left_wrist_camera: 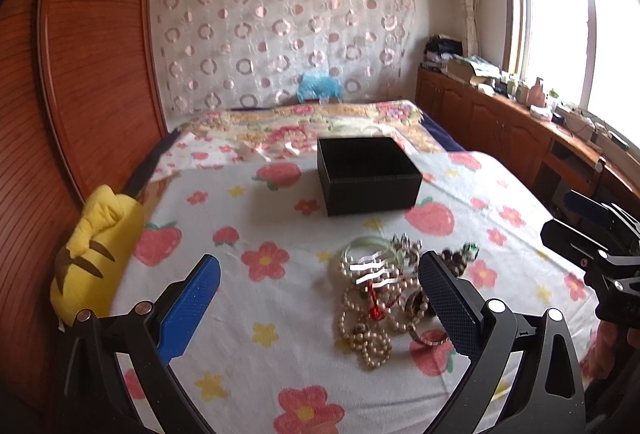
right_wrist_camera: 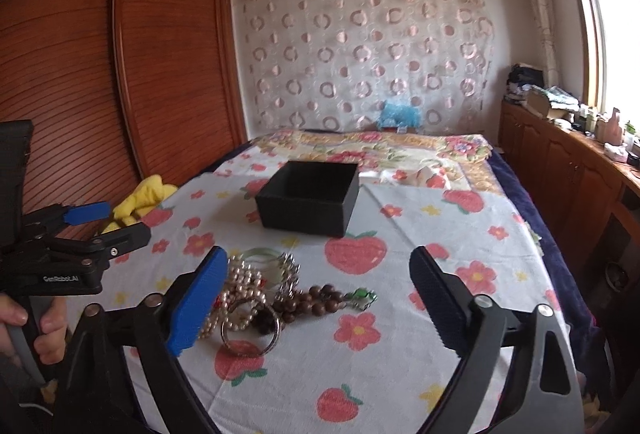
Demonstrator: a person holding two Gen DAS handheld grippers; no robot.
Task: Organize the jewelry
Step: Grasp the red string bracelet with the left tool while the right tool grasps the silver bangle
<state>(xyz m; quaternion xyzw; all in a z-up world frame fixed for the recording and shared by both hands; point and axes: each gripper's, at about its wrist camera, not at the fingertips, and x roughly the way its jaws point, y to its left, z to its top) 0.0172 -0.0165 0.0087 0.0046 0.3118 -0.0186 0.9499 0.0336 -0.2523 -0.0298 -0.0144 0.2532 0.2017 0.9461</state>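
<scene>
A heap of jewelry (left_wrist_camera: 376,298) lies on the strawberry-print bedsheet: pearl strands (right_wrist_camera: 240,286), a brown bead bracelet (right_wrist_camera: 316,300) with a green pendant (right_wrist_camera: 363,297), a pale green bangle (left_wrist_camera: 362,246) and a metal ring bangle (right_wrist_camera: 250,328). Behind it stands an open-topped black box (left_wrist_camera: 368,173) (right_wrist_camera: 308,201). My left gripper (left_wrist_camera: 319,260) is open, the heap just inside its right finger. My right gripper (right_wrist_camera: 318,254) is open, hovering near the heap, pearls beside its left finger. Each gripper shows at the edge of the other's view, the right gripper (left_wrist_camera: 560,218) and the left gripper (right_wrist_camera: 120,222).
A yellow plush toy (left_wrist_camera: 96,254) lies at the bed's left edge against a wooden wardrobe (left_wrist_camera: 80,73). A folded flowery blanket (left_wrist_camera: 304,121) covers the far end of the bed. A cluttered wooden sideboard (left_wrist_camera: 520,121) runs along the right under the window. A hand (right_wrist_camera: 40,326) holds the left gripper's handle.
</scene>
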